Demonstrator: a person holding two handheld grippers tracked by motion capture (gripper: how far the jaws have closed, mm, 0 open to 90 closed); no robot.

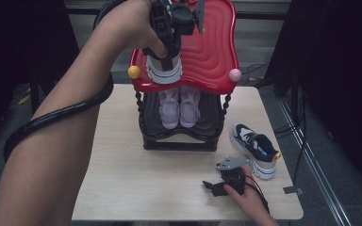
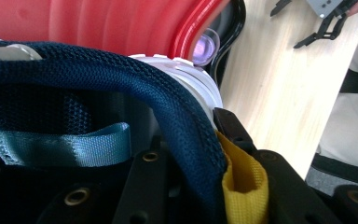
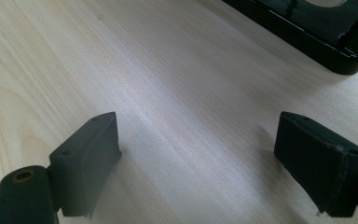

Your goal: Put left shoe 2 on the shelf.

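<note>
Four shoes: two lilac (image 1: pixel 179 109) on the rack (image 1: pixel 179 141) (toes hidden), one navy sneaker (image 1: pixel 257 149) on the bench (image 1: pixel 122 179), one in the clenched left claw (image 1: pixel 166 47); right claw (image 1: pixel 217 187) released.

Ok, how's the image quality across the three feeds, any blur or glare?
High view: dim, dark surroundings, table evenly lit. Left gripper view: navy shoe sharp up close, table behind slightly soft. Right gripper view: open fingers blurred, soft sheen on the wood.

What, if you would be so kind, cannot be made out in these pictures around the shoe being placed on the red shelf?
- High view: the held shoe has its toe and upper hidden by the left gripper.
- High view: the lilac shoes have their heels hidden under the red shelf.
- Left gripper view: the shoe's collar sits too close, hiding its sole.
</note>
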